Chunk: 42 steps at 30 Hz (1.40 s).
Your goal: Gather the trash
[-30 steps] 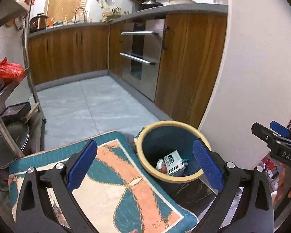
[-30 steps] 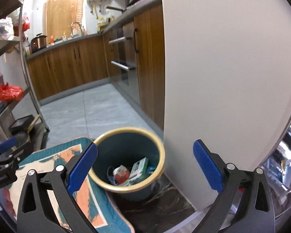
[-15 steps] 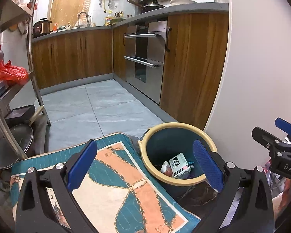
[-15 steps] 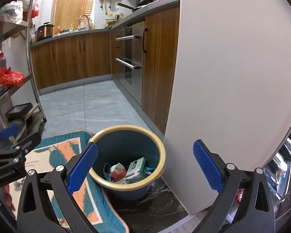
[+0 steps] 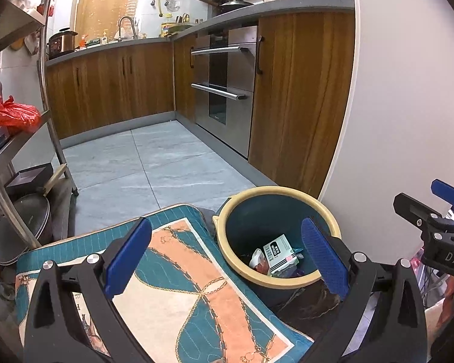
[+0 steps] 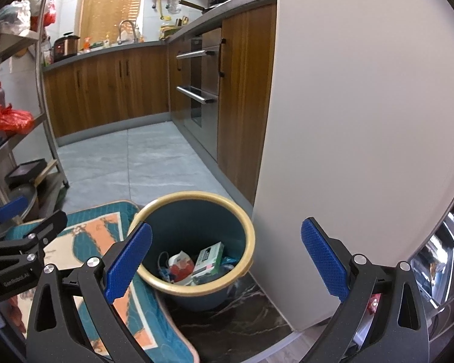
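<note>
The bin stands on the floor between the mat on its left and the wall on its right. A box lies inside it (with other scraps). Cupboards stand far behind.

The left gripper and the right gripper are held side by side, fingers spread wide, nothing between them.

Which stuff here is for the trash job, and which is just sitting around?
For the job:
- bin, with a box and wrappers inside
- left gripper, open and holding nothing
- right gripper, open and holding nothing

Just sitting around:
- mat
- red bag
- pot lid
- oven
- cooker
</note>
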Each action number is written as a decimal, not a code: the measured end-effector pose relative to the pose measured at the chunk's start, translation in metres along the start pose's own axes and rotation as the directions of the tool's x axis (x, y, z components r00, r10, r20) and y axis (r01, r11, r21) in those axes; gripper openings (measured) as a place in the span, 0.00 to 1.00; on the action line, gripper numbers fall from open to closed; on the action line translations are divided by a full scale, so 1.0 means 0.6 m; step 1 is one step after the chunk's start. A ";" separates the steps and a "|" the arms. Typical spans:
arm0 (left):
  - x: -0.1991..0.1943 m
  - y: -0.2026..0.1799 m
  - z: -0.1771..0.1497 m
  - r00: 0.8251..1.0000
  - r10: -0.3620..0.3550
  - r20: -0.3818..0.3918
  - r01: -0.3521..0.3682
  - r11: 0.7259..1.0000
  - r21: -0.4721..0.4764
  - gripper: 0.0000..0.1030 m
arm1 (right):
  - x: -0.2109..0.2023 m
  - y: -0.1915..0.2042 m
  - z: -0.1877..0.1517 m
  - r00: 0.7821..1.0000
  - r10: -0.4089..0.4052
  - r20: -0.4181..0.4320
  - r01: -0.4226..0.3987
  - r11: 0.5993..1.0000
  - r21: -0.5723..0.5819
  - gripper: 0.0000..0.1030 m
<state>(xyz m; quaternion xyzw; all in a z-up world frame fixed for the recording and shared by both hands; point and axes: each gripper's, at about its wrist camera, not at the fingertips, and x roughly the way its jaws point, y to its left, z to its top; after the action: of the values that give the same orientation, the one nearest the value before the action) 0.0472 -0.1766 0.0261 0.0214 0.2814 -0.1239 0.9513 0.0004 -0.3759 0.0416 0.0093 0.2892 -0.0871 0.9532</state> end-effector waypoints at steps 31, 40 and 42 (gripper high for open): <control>0.004 -0.003 -0.003 1.000 0.002 -0.004 -0.002 1.000 0.019 0.95 | 0.004 -0.016 -0.001 1.000 -0.008 -0.014 0.008 1.000 0.030 0.95; 0.004 -0.001 -0.002 1.000 0.006 -0.006 -0.006 1.000 0.018 0.95 | 0.008 -0.020 -0.006 1.000 -0.015 -0.019 0.016 0.999 0.040 0.95; 0.004 -0.001 -0.002 1.000 0.007 -0.007 -0.006 1.000 0.017 0.95 | 0.008 -0.020 -0.007 1.000 -0.016 -0.020 0.017 0.999 0.042 0.95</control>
<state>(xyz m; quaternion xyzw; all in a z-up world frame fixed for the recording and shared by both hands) 0.0482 -0.1773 0.0236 0.0310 0.2834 -0.1231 0.9505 0.0001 -0.3883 0.0359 0.0277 0.2967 -0.1009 0.9492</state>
